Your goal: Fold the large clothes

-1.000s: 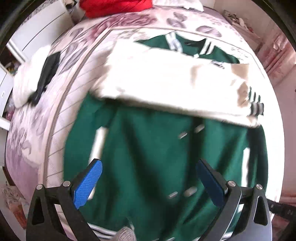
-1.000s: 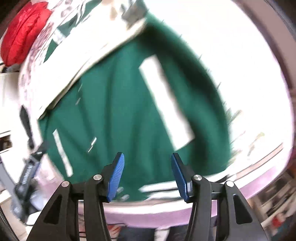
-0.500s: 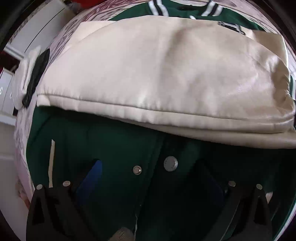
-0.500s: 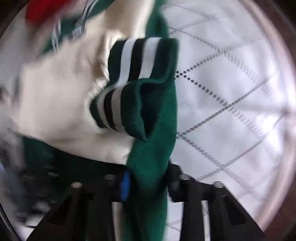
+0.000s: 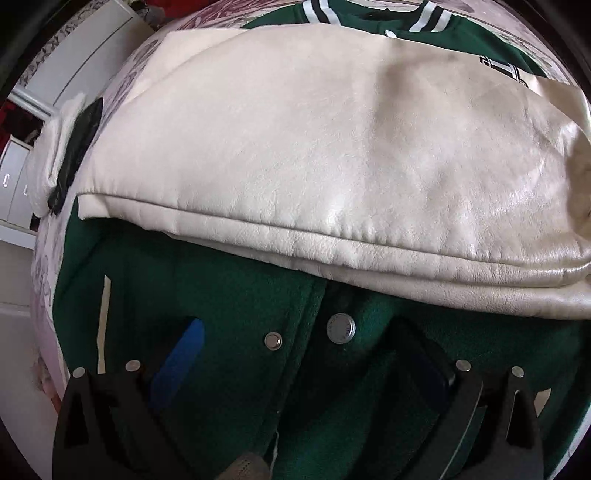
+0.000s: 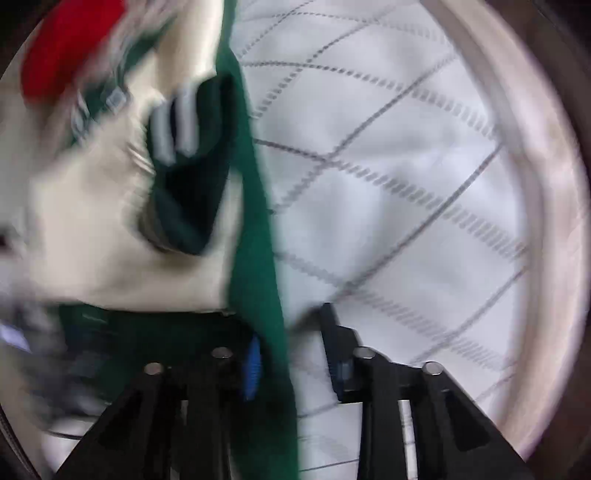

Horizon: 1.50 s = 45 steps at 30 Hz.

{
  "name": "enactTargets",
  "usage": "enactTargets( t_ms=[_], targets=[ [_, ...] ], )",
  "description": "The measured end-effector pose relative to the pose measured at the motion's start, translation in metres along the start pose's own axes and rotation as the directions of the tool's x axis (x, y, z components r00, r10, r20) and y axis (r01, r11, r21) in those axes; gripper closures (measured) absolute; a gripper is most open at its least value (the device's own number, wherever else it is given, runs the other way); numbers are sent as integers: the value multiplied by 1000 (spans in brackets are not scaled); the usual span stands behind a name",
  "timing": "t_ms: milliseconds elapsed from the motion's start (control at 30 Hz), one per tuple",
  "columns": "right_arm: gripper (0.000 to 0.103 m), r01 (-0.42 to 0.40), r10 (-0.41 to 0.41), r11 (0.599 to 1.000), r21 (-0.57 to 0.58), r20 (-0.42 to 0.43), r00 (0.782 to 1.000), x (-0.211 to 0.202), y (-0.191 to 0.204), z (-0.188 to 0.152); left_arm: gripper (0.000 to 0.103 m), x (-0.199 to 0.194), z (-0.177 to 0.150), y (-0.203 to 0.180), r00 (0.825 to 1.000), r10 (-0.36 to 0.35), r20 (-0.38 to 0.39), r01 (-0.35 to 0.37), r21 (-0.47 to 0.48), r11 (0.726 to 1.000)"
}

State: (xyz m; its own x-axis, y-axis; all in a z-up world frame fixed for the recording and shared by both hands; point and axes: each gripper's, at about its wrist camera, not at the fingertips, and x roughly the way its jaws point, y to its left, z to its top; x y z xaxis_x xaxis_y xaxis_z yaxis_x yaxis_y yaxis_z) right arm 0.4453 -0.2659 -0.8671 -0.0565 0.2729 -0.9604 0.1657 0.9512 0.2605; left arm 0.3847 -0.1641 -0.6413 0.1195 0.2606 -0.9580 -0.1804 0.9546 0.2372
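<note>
Left wrist view: my left gripper (image 5: 299,354) sits low over the dark green wool varsity jacket with cream leather sleeves (image 5: 229,306). Its blue-padded fingers (image 5: 181,354) are spread wide, one either side of the snap placket, with nothing between them but the flat jacket front. Two round silver snap buttons (image 5: 340,328) lie in the gap. Whether the pads touch the cloth I cannot tell; both are in shadow.

The jacket lies spread front-up on the quilted bedspread with a pale purple floral border (image 5: 48,273). Both cream sleeves (image 5: 332,147) are folded across the chest, one stacked on the other, covering the upper body up to the striped green-and-white collar (image 5: 321,7). A cream pocket welt (image 5: 104,314) shows near the jacket's left edge. A white and black bundle of fabric (image 5: 66,147) rests on the bed off to the left, apart from the jacket.

Right wrist view, heavily motion-blurred: my right gripper (image 6: 291,354) straddles the jacket's green side edge, which runs up between its fingers. The jaws stand partly apart, not pinching the cloth. The striped knit cuff (image 6: 184,147) lies on the cream sleeve just left of that edge. A red bundle (image 6: 66,48) sits at the far top left.
</note>
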Motion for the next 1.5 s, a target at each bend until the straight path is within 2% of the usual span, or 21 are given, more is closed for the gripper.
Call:
enactTargets(
  t_ms=[100, 200, 267, 300, 333, 433, 500, 600, 633, 733, 833, 933, 967, 1033, 1133, 1200, 1267, 1333, 1400, 1433, 1500],
  targets=[
    [75, 33, -33, 999, 23, -15, 999, -18, 1, -1, 0, 2, 3, 8, 1000, -1, -3, 1, 0, 1000],
    [68, -5, 5, 1000, -21, -5, 1000, -36, 26, 12, 0, -1, 0, 4, 1000, 4, 6, -4, 0, 1000],
    [67, 145, -148, 987, -73, -37, 988, -22, 25, 3, 0, 0, -1, 3, 1000, 7, 9, -6, -4, 1000],
    [67, 172, -177, 982, -79, -61, 982, -10, 16, 0, 0, -2, -2, 2, 1000, 7, 9, -7, -6, 1000],
    [67, 148, -151, 987, -64, -41, 988, -10, 11, -1, 0, -3, -3, 3, 1000, 5, 9, -5, -11, 1000],
    [65, 177, -181, 981, -74, -42, 983, -34, 24, 2, 0, -8, -7, 0, 1000, 4, 3, -4, -13, 1000],
    [63, 131, -134, 989, -64, -43, 990, -43, 35, 3, 0, -12, -15, 1, 1000, 0, -20, 0, -22, 1000],
    [63, 93, -104, 991, -93, -123, 987, -38, 36, -10, 0, -21, -34, 1, 1000, 3, -31, -3, -3, 1000],
    [64, 129, -145, 985, -115, -153, 978, -27, 33, -18, 0, -22, -44, 0, 999, 11, -39, -11, 10, 1000],
    [64, 178, -189, 977, -117, -93, 978, -37, 31, -27, 0, -18, -68, 2, 997, 37, -60, -35, 30, 999],
    [64, 143, -150, 984, -109, -63, 987, -59, 39, -34, 0, -21, -79, 6, 998, 44, -54, -43, 30, 999],
    [60, 202, -240, 955, -219, -165, 957, -38, 42, -55, 0, -26, -84, 5, 997, 53, -62, -51, 32, 998],
    [60, 212, -255, 944, -253, -150, 955, -40, 48, -60, 0, -28, -87, 5, 996, 56, -63, -54, 36, 998],
    [57, 212, -245, 952, -221, -132, 961, -57, 48, -63, 0, -34, -95, 2, 996, 58, -60, -55, 46, 997],
    [57, 48, -75, 988, -144, -188, 979, -83, 32, -84, 0, -47, -110, 2, 997, 50, -55, -47, 59, 997],
    [57, -8, -27, 991, -137, -246, 969, -85, 21, -101, 0, -54, -126, -1, 997, 52, -52, -47, 79, 996],
    [58, 34, -85, 984, -172, -297, 951, -69, 12, -123, 0, -50, -143, -3, 995, 78, -67, -71, 112, 991],
    [58, 55, -106, 978, -202, -250, 962, -65, 17, -126, 0, -38, -151, 0, 990, 94, -101, -81, 123, 989],
    [57, 116, -168, 967, -226, -228, 959, -80, 29, -127, 0, -37, -155, 7, 991, 76, -109, -67, 89, 994],
    [56, 119, -166, 970, -211, -222, 961, -89, 31, -131, 0, -39, -156, 10, 991, 80, -110, -71, 82, 994],
    [56, 31, -69, 987, -157, -236, 969, -105, 33, -135, 0, -42, -158, 13, 991, 86, -104, -78, 78, 994]
  ],
)
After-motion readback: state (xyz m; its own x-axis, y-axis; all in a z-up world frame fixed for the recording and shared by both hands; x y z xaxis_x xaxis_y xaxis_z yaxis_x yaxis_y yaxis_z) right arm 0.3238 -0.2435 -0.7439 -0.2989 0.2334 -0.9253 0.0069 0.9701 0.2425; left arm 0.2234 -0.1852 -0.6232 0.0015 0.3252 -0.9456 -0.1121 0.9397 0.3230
